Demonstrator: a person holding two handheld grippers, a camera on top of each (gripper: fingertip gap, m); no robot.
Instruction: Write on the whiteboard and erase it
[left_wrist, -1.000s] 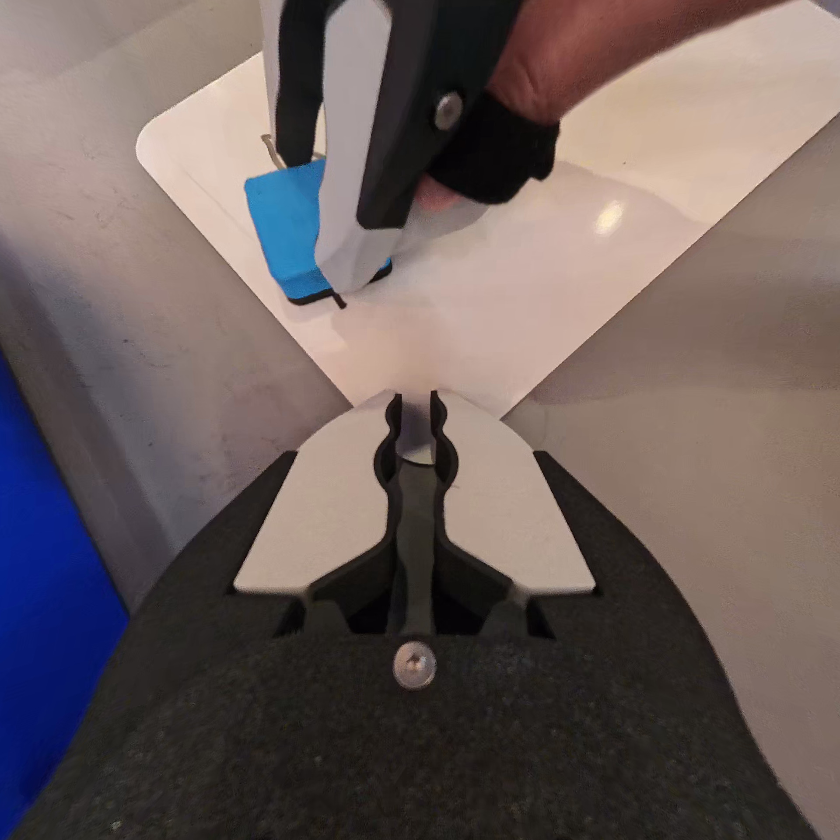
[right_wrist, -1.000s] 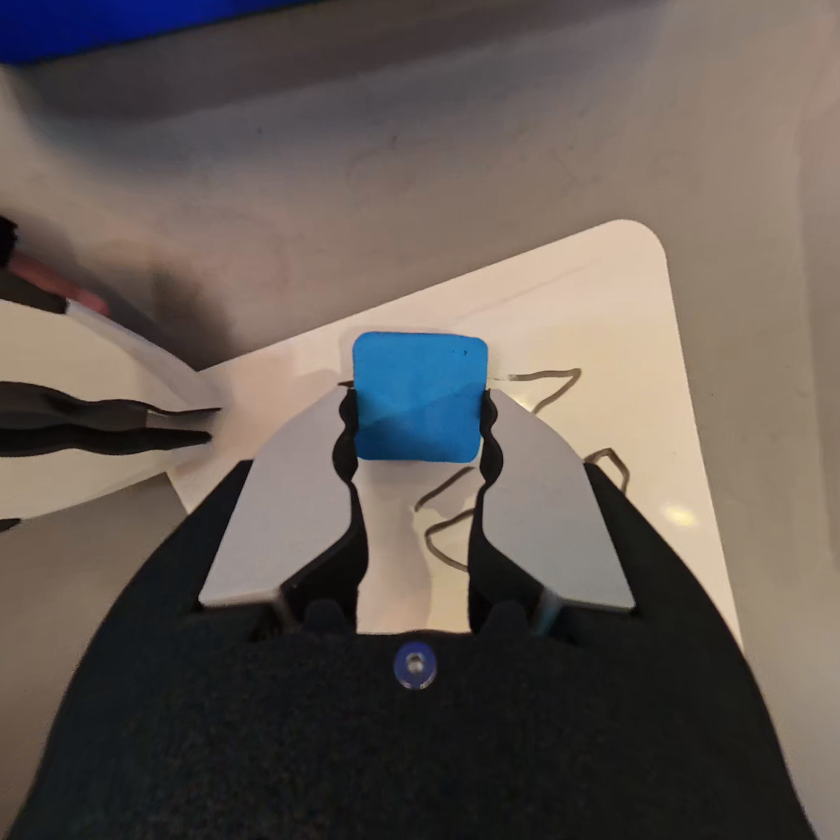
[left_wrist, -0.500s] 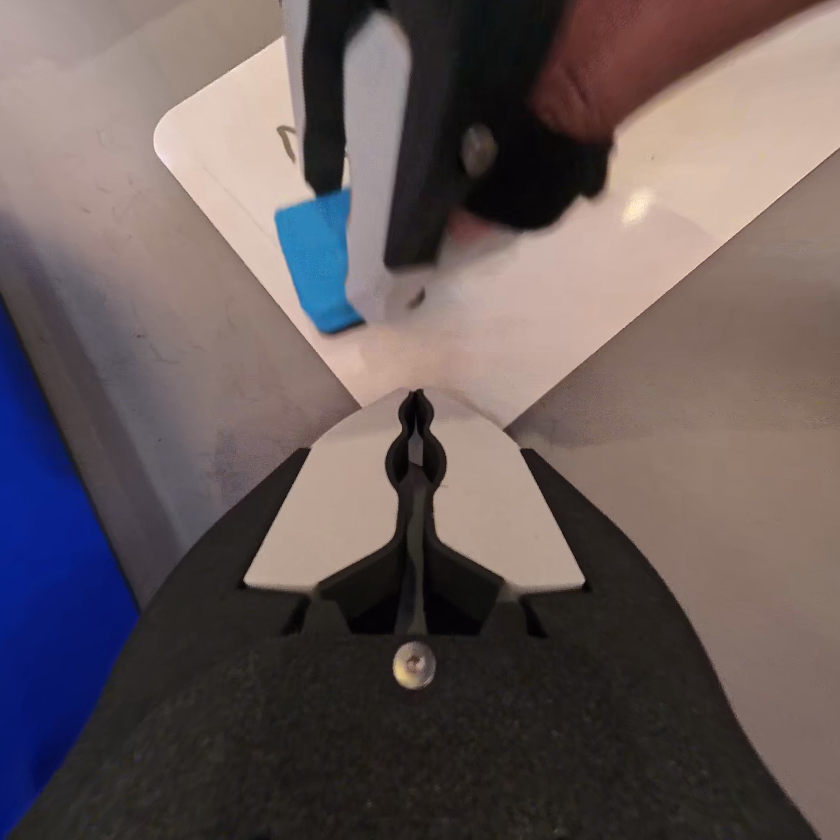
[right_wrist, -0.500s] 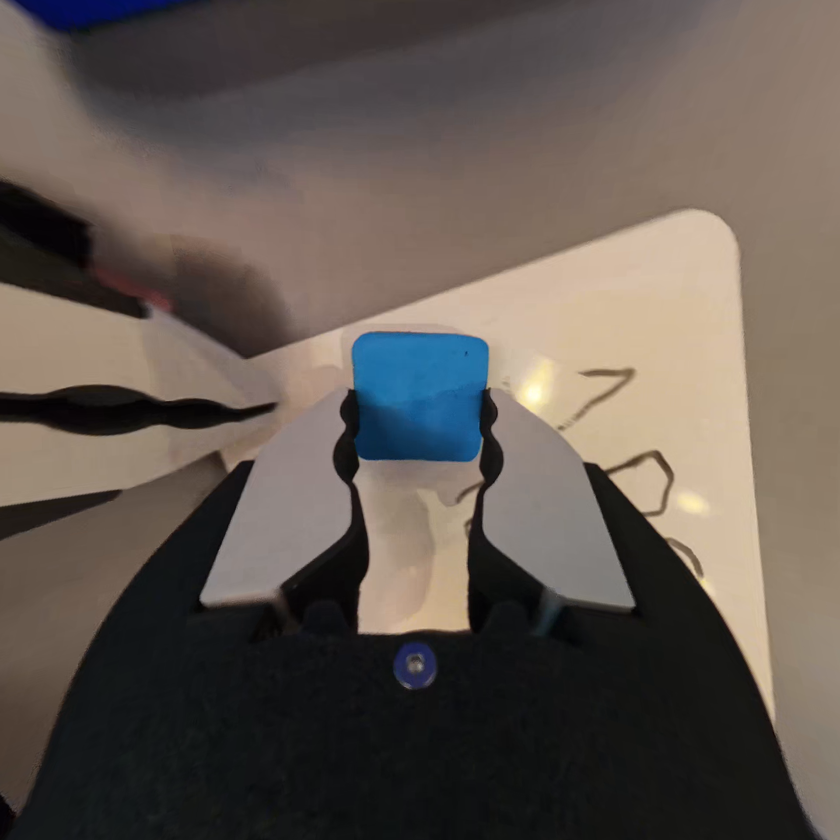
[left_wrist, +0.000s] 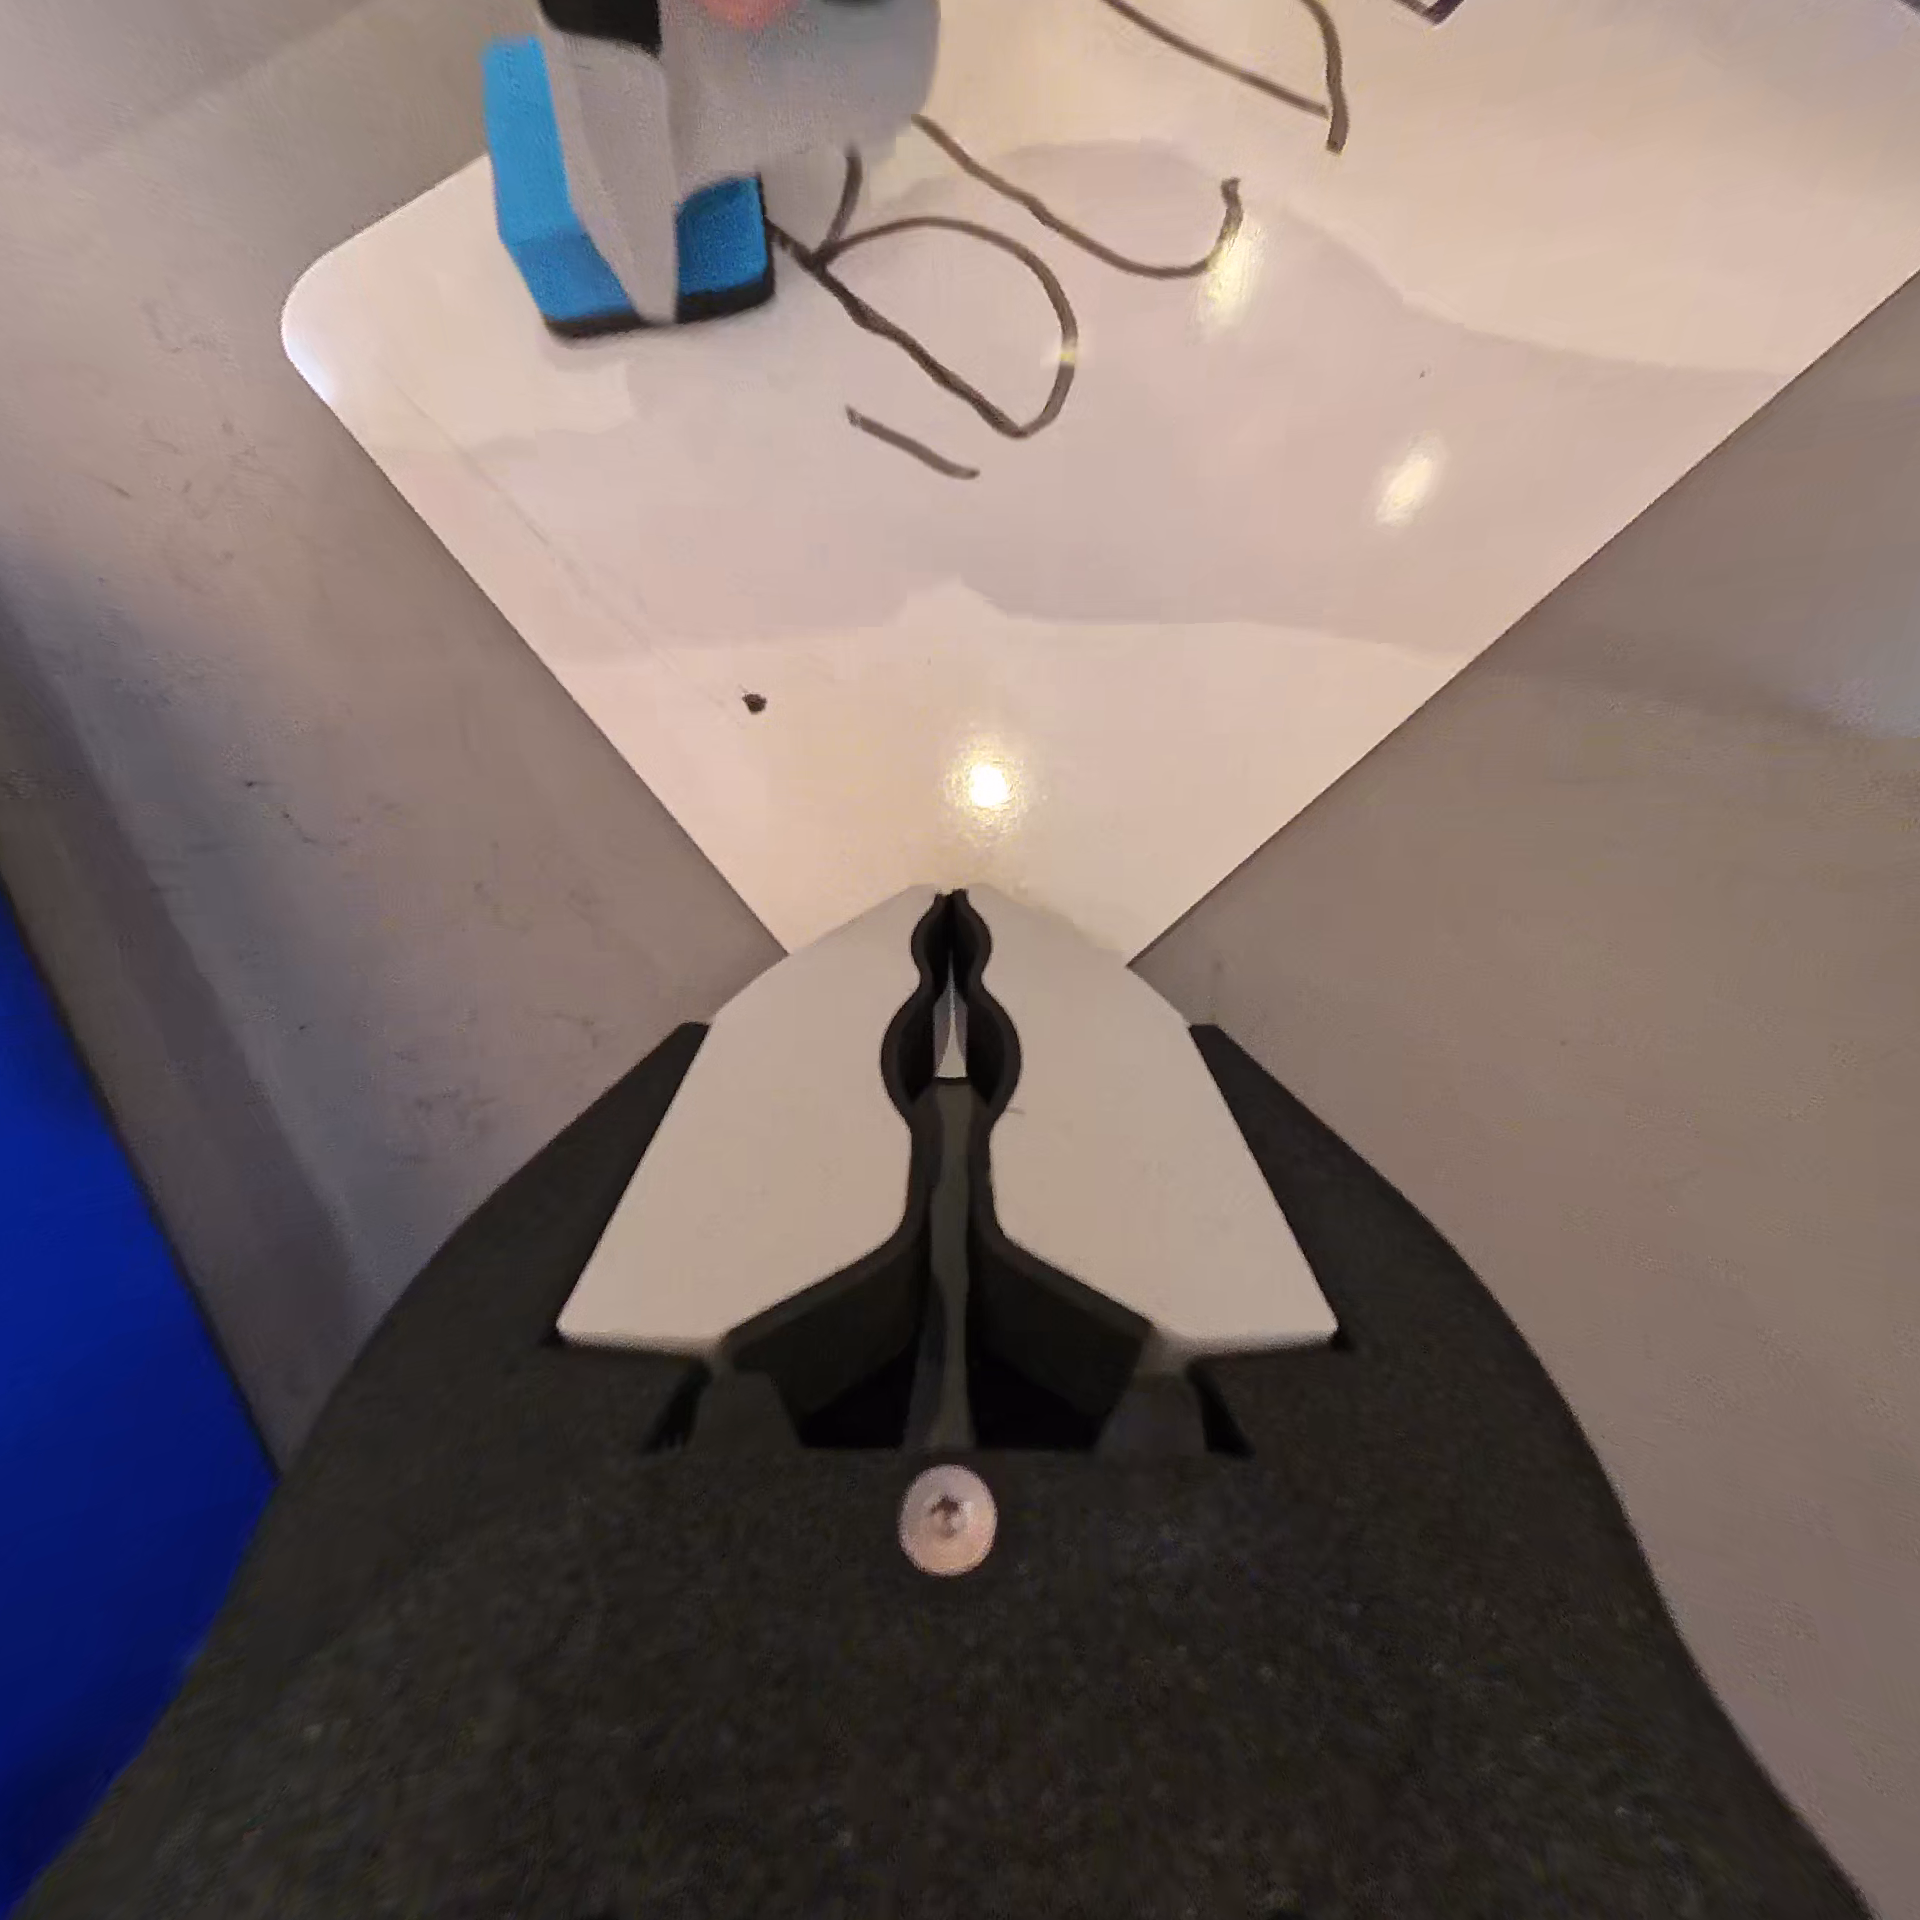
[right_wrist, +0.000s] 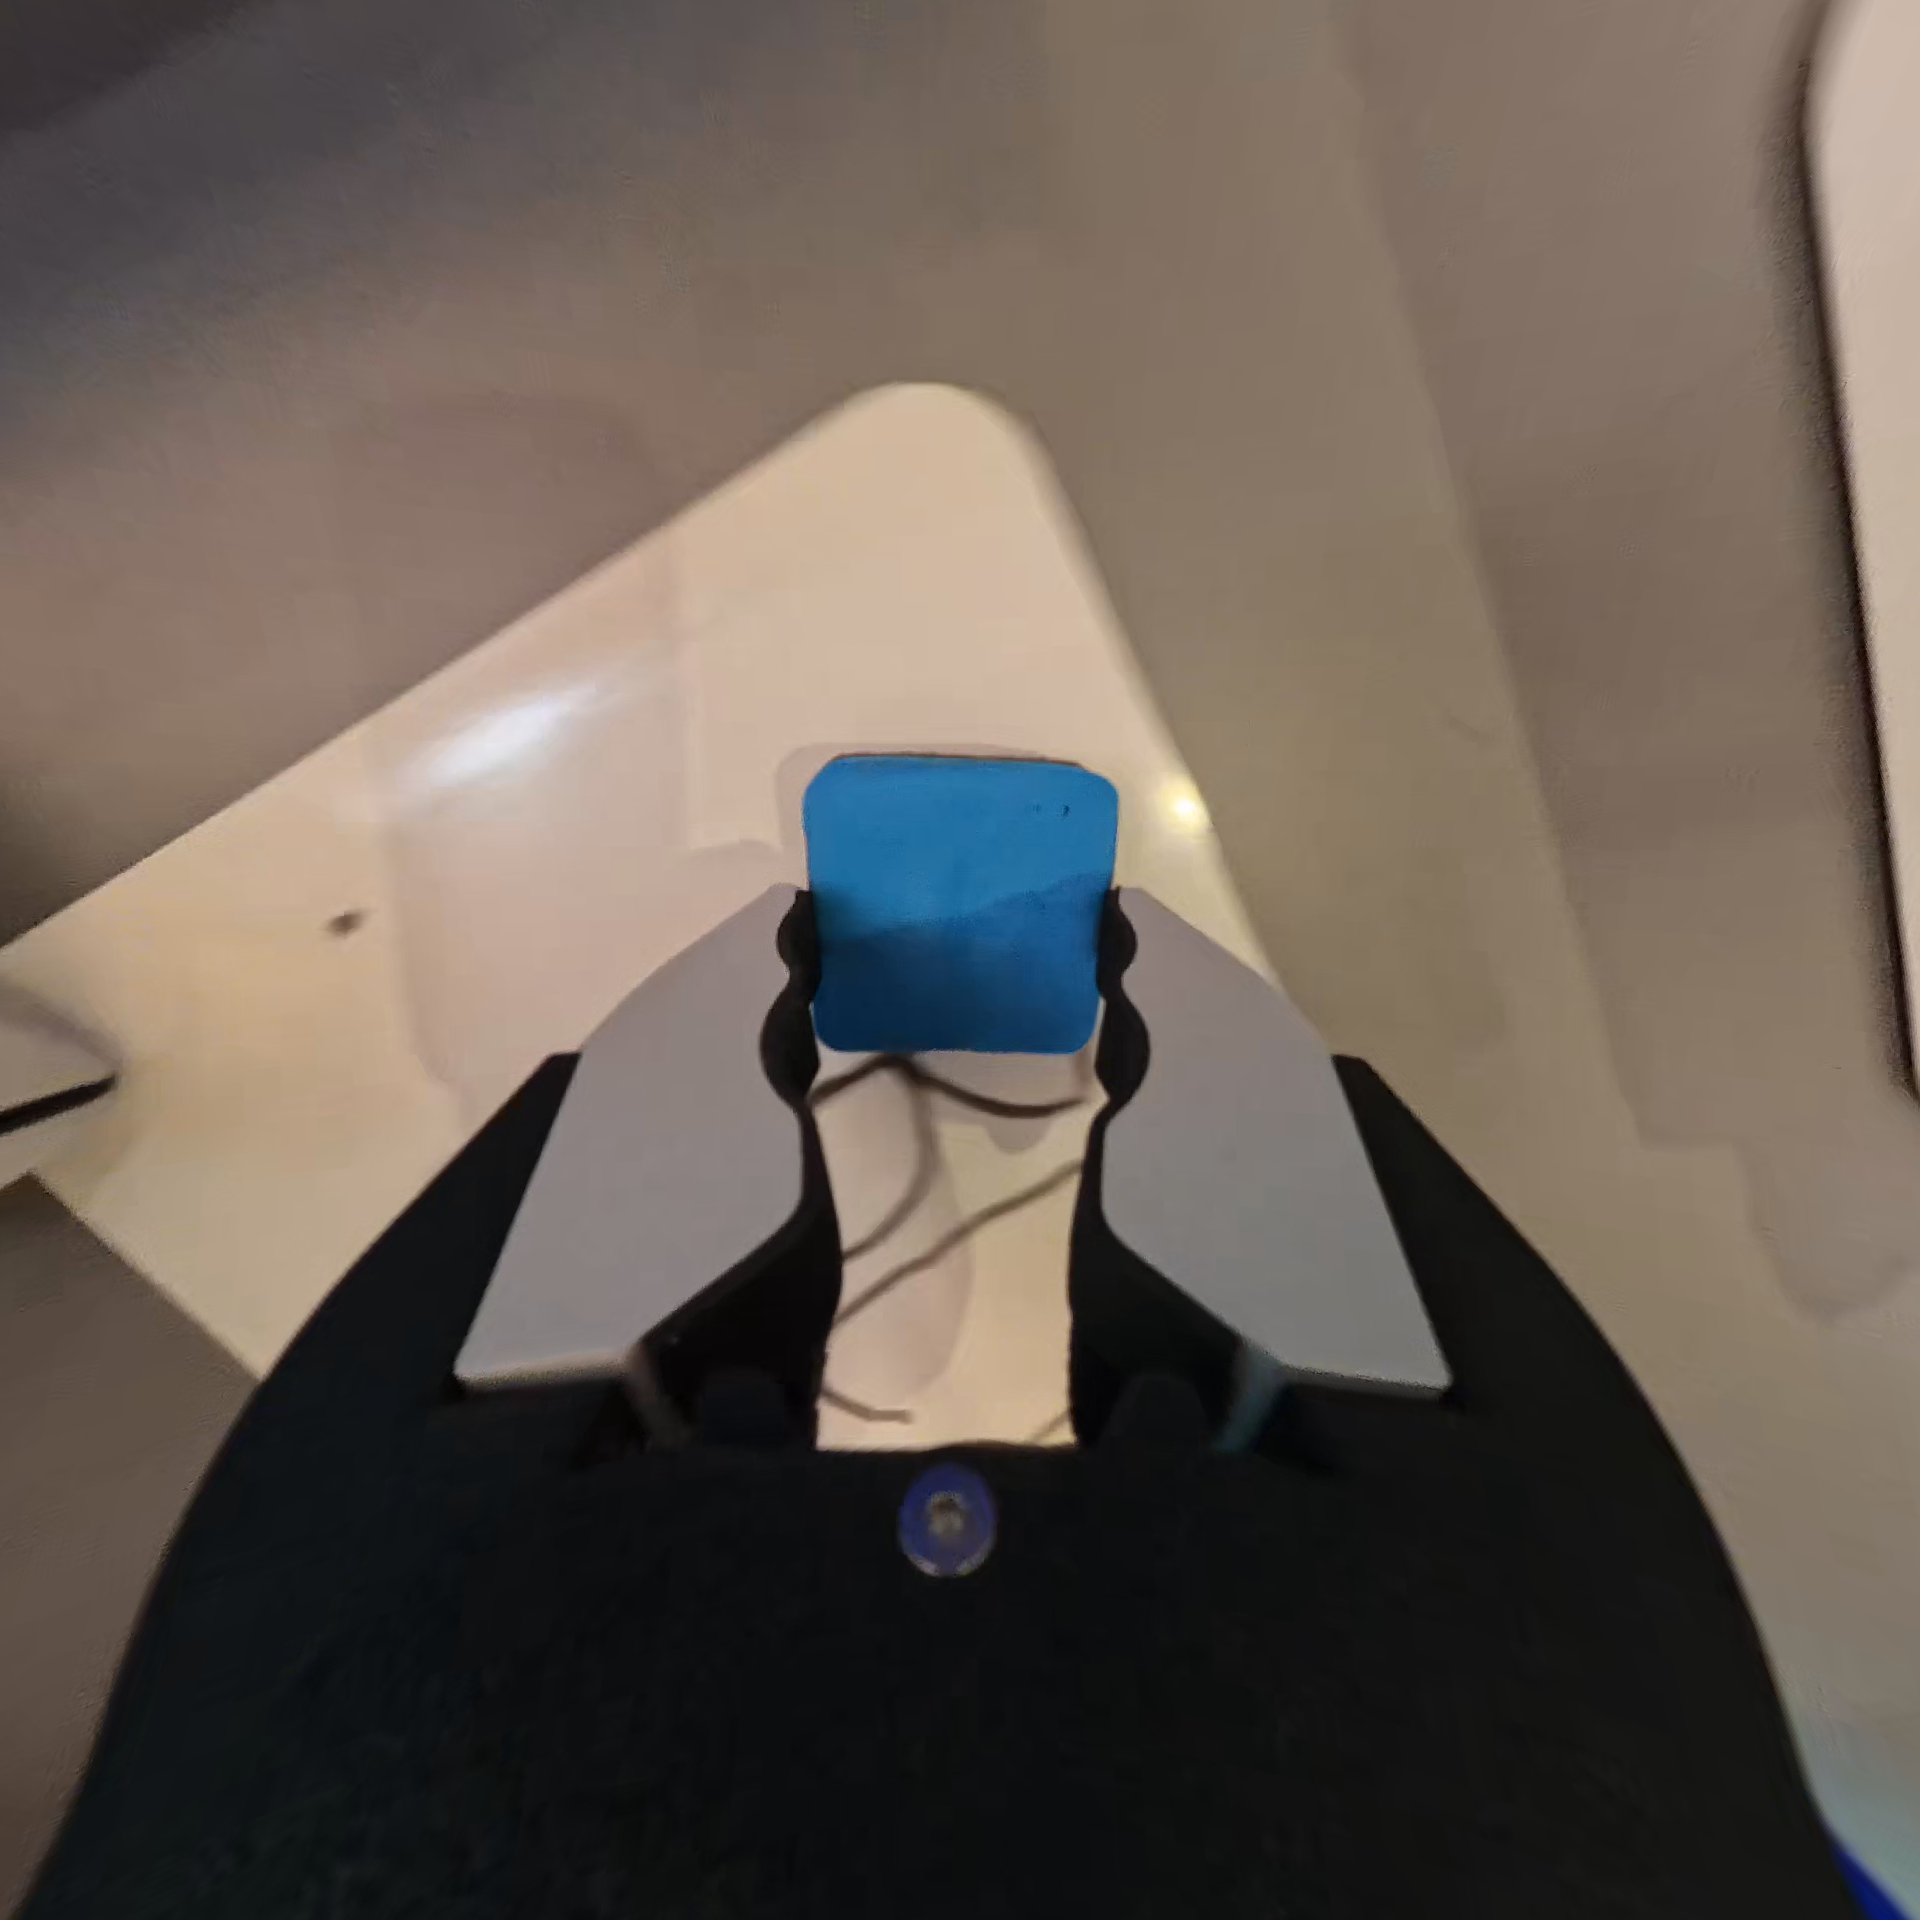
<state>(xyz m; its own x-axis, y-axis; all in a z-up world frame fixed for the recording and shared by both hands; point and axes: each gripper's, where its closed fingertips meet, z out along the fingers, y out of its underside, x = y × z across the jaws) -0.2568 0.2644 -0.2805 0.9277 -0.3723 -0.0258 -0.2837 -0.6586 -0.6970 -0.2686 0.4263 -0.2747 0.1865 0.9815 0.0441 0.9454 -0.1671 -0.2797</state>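
Grey tabletop (left_wrist: 1558, 935) carries one white whiteboard (left_wrist: 831, 582), set corner-on to the left wrist cam, w/ black marker lines (left_wrist: 966, 301) looping across its far part. Two grippers in view. Left gripper (left_wrist: 953, 904) sits at the board's near corner, tips pressed together; whether they pinch the board edge can't be told. Right gripper (right_wrist: 958, 935) is clamped on one blue eraser (right_wrist: 961, 894), dark base down on the board near its corner, just beside the lines. One blue strip (left_wrist: 94, 1351) runs along the table's left edge.

black scrawl on whiteboard (left_wrist: 727, 582), nothing legible
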